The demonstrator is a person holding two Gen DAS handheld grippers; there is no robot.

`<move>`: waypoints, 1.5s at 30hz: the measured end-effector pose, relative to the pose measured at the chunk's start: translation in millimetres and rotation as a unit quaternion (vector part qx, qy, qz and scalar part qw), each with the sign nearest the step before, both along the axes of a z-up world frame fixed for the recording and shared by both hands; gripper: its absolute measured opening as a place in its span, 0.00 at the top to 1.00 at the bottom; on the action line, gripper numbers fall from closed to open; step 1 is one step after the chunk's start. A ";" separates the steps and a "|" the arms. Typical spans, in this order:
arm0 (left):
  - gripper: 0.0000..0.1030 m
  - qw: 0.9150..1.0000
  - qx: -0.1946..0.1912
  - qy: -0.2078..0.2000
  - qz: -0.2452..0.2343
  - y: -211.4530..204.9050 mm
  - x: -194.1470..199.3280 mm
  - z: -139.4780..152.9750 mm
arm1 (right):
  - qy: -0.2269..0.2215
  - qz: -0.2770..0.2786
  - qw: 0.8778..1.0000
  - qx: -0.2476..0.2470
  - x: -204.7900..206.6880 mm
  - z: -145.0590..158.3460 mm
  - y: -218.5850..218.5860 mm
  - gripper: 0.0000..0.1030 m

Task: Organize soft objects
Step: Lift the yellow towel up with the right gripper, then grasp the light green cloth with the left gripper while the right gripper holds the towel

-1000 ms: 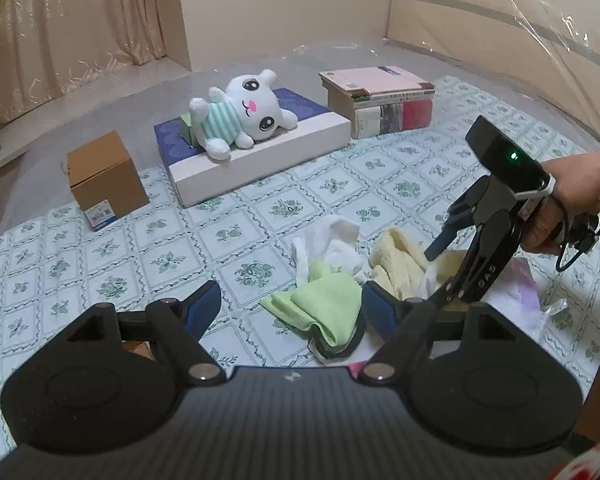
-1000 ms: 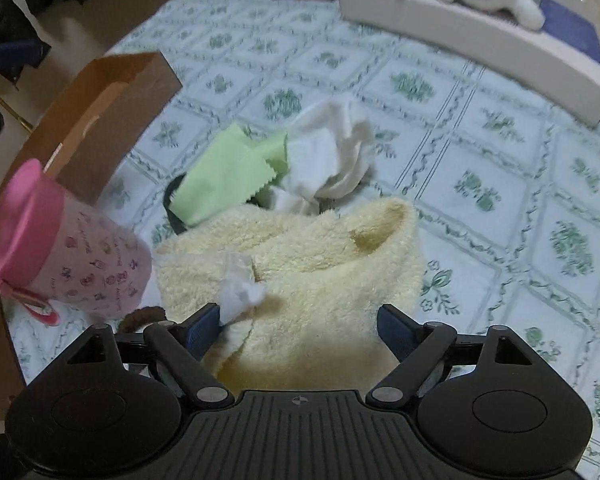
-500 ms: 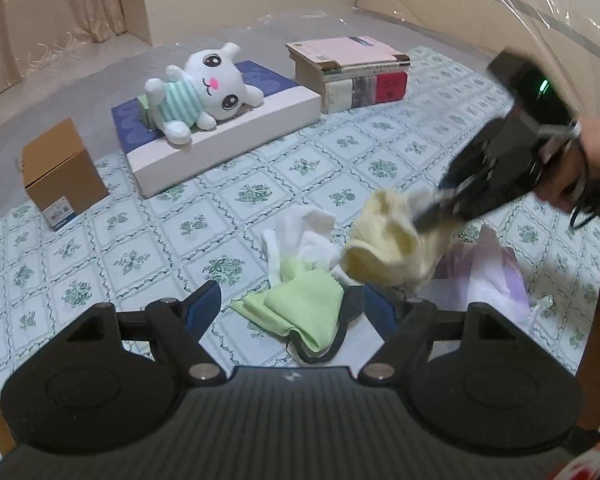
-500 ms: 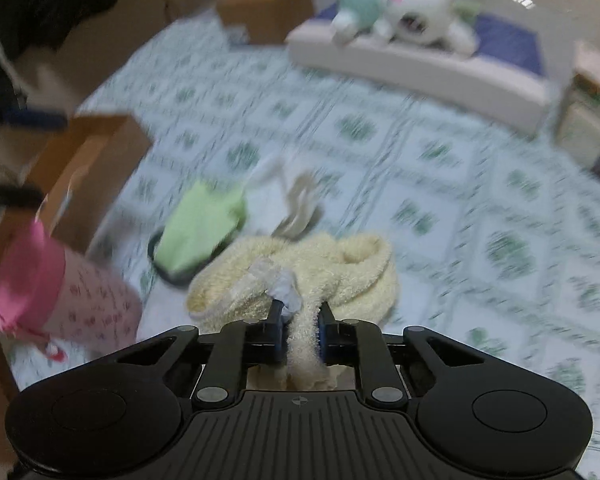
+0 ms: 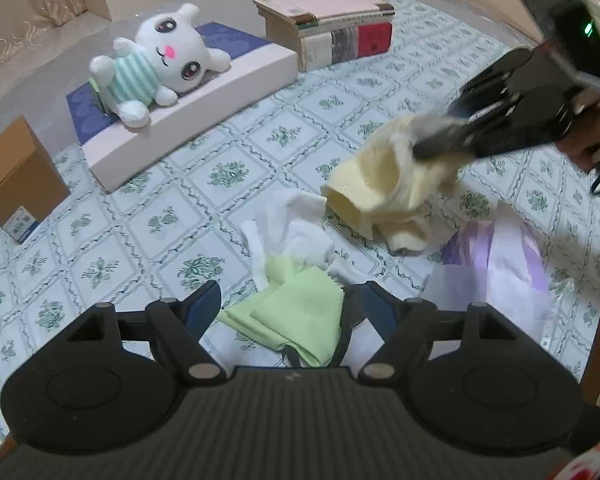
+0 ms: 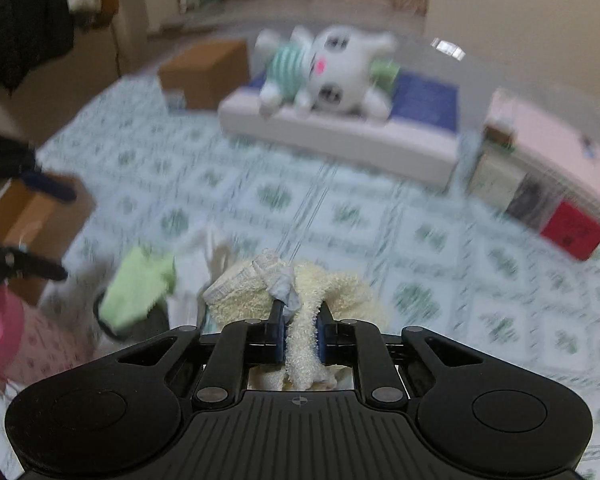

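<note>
Yellow towel: bunched and fluffy, pinched in your right claw with both fingers pressed tight on a fold of it; it hung lifted above the worktop, over the pile's right edge. White cloth: crumpled, lying on the worktop just below and left of the towel. Green cloth: folded, overlapping the white cloth's near edge and draped on a dark round object. Your left claw: spread wide with nothing in it, hovering over the green cloth. Purple-and-white bag: beside the pile, right. Toy rabbit: lying on a flat white box further back. Books: stacked beside that box. Cardboard box: far left.
</note>
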State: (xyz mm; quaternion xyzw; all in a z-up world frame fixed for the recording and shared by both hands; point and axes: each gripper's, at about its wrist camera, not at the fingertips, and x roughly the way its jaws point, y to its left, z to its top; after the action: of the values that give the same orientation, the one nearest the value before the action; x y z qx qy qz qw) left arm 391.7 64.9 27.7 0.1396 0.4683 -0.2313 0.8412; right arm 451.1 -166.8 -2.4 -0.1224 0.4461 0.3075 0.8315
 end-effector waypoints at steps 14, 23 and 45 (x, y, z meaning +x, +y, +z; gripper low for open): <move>0.27 0.999 0.006 0.038 -0.014 0.4 30.7 -27.9 | 0.031 0.060 0.996 -0.065 21.7 -70.6 30.3 0.18; 0.27 0.995 0.007 0.093 -0.039 -2.2 52.1 -52.2 | 0.051 0.067 0.993 -0.082 32.8 -89.1 35.2 0.22; 0.96 0.990 0.053 0.125 -0.029 -12.1 62.2 -70.4 | -0.030 -0.033 0.997 -0.055 25.2 -33.1 -13.1 0.71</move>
State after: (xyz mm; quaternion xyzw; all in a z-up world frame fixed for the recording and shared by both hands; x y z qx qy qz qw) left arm 454.0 52.8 -42.7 0.1677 0.5775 -0.2465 0.7600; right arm 476.2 -179.8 -35.5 -0.1621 0.4412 0.2507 0.8463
